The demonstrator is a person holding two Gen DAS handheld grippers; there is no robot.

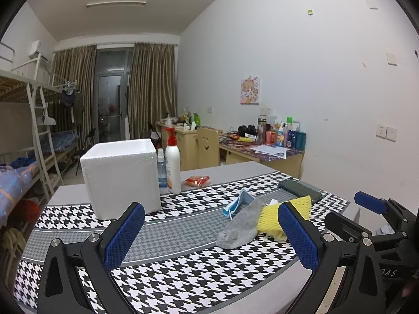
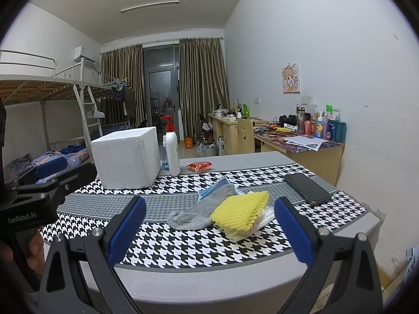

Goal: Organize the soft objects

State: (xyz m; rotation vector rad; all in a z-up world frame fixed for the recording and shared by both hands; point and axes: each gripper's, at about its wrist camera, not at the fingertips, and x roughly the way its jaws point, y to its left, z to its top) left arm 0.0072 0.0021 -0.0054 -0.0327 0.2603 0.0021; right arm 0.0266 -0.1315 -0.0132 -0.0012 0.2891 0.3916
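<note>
Nothing had yet been sorted, as far as the views showed: the soft things lay in one loose heap on the counter point(image 2: 209, 282), and the foam box point(image 2: 128, 157) looked the likely place for them, though its inside could not be seen. The left gripper point(image 1: 209, 233) hung with its jaws wide and empty; the sock point(image 1: 242, 226) lay ahead between them, nearer the right jaw, with the yellow net point(image 1: 272, 216) partly hidden behind that jaw and the mask point(image 1: 239, 204) just beyond the sock. The box stood ahead of the left jaw, past its tip. The right gripper point(image 2: 209, 231) also had wide, empty jaws; in its view the net point(image 2: 242, 213) lay between them on some white wrapping, the sock point(image 2: 195, 214) touching it toward the left jaw, the mask point(image 2: 214, 189) behind both. A phone point(image 2: 307, 188) lay beyond the right jaw, apart from the heap. Every pick and placement seemed left to do.
</note>
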